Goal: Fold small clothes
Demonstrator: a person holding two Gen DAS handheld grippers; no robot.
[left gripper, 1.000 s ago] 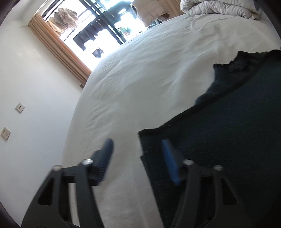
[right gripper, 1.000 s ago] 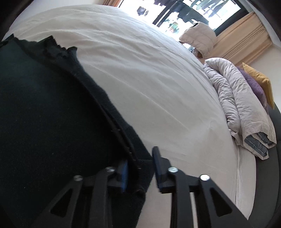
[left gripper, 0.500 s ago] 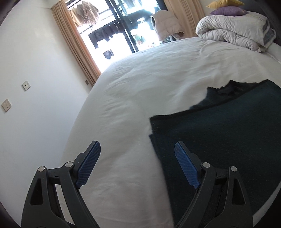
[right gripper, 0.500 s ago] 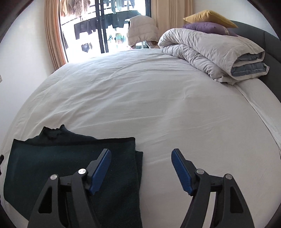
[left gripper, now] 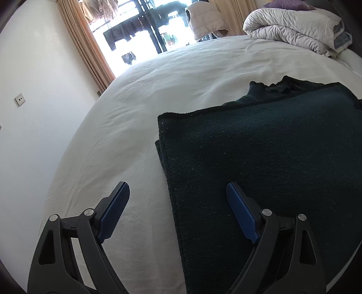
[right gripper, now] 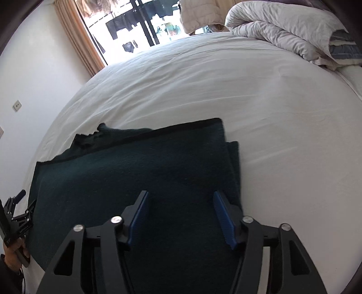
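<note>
A dark green knit garment (left gripper: 271, 147) lies folded flat on the white bed sheet (left gripper: 169, 79); its ruffled collar sticks out at the far edge. It also shows in the right wrist view (right gripper: 135, 169). My left gripper (left gripper: 177, 192) is open and empty, straddling the garment's left edge, right finger above the cloth. My right gripper (right gripper: 181, 199) is open and empty above the garment's right part. The left gripper shows at the far left of the right wrist view (right gripper: 18, 203).
A rolled grey duvet (right gripper: 282, 29) lies at the far right of the bed, with a purple pillow (left gripper: 287, 4) behind it. A bright window with tan curtains (left gripper: 90, 45) is at the back. A white wall (left gripper: 27, 90) runs close along the bed's left side.
Both grippers let go of the garment's corners, opened wide and drew back and up. The garment now lies folded on the sheet.
</note>
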